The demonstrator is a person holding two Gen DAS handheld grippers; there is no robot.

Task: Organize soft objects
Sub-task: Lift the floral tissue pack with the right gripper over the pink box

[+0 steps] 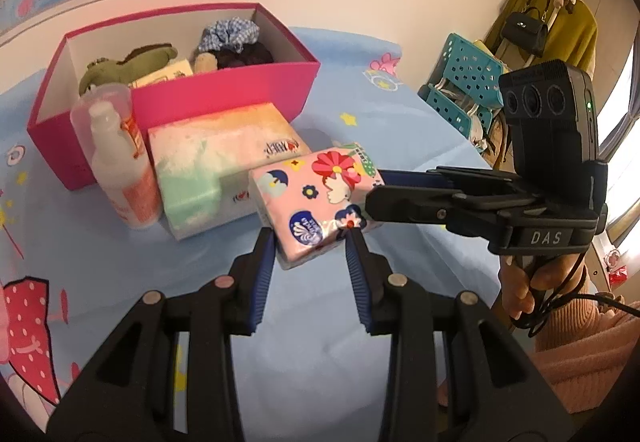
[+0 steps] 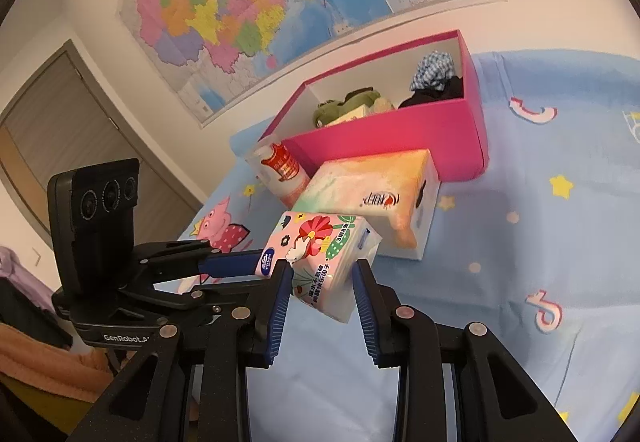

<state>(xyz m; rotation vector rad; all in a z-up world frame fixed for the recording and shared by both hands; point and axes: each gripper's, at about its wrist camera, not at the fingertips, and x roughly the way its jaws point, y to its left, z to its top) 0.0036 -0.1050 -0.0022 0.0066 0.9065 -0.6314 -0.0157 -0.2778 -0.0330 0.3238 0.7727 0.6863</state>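
Both your grippers are clamped on the same pink floral tissue pack (image 1: pixel 316 198). Your left gripper (image 1: pixel 310 234) pinches its near short end, blue pads (image 1: pixel 266 274) pressing the two side faces. Your right gripper (image 2: pixel 322 270) grips the other end, jaws narrow, pads (image 2: pixel 280 306) tight on the pack's sides; in the left wrist view it (image 1: pixel 374 202) comes in from the right.

The pack is off the blue cartoon bedsheet (image 1: pixel 320 322), held in the air between the two tools. Printed face up, slightly tilted. Its long axis runs from one gripper to the other, roughly across the bed.

It hangs just in front of the pastel tissue box (image 1: pixel 224 158), which lies on the sheet touching the pink storage box (image 1: pixel 224 94). A spray bottle (image 1: pixel 120 162) stands just beside the tissue box. In the storage box: a green plush toy (image 1: pixel 132 62), a blue gingham scrunchie (image 1: pixel 232 32).
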